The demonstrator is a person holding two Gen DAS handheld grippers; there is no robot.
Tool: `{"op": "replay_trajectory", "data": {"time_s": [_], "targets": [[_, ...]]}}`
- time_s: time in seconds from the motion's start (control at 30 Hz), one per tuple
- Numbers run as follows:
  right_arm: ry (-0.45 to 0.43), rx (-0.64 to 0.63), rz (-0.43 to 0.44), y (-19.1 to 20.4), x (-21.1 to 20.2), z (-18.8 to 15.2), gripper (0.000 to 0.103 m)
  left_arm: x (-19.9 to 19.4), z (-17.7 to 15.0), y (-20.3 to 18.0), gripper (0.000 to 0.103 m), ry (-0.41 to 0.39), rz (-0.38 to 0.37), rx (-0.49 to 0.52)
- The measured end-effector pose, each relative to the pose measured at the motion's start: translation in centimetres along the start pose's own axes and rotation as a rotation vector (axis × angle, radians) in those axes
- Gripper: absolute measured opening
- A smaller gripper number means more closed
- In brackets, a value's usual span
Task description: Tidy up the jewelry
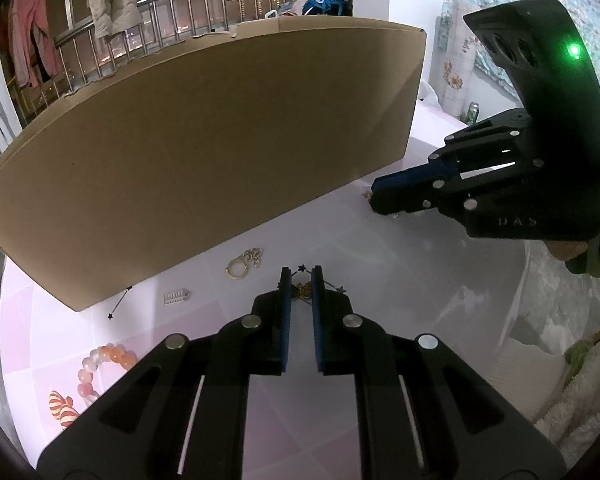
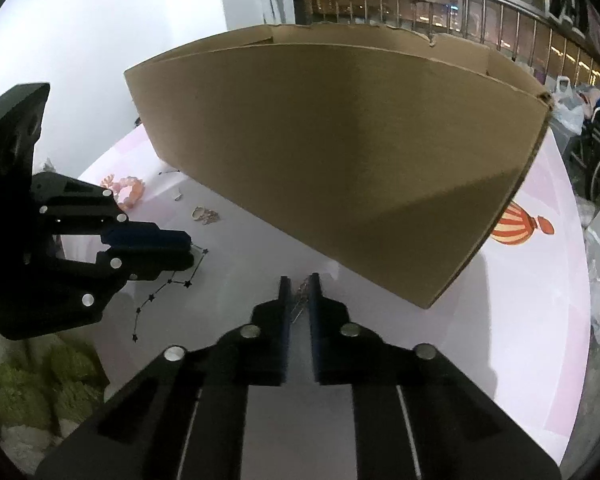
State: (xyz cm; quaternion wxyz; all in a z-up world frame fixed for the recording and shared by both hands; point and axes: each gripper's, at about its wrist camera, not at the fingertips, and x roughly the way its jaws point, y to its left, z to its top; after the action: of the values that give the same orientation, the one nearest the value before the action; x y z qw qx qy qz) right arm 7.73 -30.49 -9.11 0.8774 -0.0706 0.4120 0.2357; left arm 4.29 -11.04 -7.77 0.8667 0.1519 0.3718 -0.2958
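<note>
Now, the biggest thing in front of me is the cardboard box (image 1: 204, 148), standing on the pink table (image 1: 400, 280) with its tall side toward me, so I cannot see inside it. I think that is where the jewelry should go, but I am only guessing. Next come my two claws. My left gripper (image 1: 300, 280) is nearly closed, and its blue pads sit on each side of a small gold butterfly piece (image 1: 302, 292) on a thin black star chain (image 2: 160, 292), which trails over the table; I think I am holding it. My right gripper (image 2: 300, 286) is pinched almost closed on a thin pale chain (image 2: 300, 300) close to the box wall. To do this step well, I should lift both pieces slowly and straight up, so the chains do not snag or slip out. I should keep my claws apart so the chains do not tangle. I must go high enough to clear the box edge. Other bits wait on the table: a bead bracelet (image 1: 104, 360), a gold ring with a chain (image 1: 242, 266) and a tiny comb clip (image 1: 176, 297).
</note>
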Motion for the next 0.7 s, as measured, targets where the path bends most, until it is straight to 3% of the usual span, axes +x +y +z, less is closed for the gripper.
{"op": "replay_trajectory", "data": {"time_s": [0.57, 0.6, 0.7], "targets": [[-0.041, 0.074, -0.001, -0.9, -1.9, -0.6, 0.005, -0.3, 0.1, -0.2, 0.008, -0.006, -0.005, 0.000], [-0.049, 0.078, -0.003, -0.9, -2.2, -0.6, 0.005, -0.3, 0.1, -0.2, 0.000, -0.005, -0.006, 0.001], [-0.063, 0.085, -0.006, -1.0, -2.8, -0.5, 0.005, -0.3, 0.3, -0.1, 0.000, -0.006, -0.004, -0.001]]}}
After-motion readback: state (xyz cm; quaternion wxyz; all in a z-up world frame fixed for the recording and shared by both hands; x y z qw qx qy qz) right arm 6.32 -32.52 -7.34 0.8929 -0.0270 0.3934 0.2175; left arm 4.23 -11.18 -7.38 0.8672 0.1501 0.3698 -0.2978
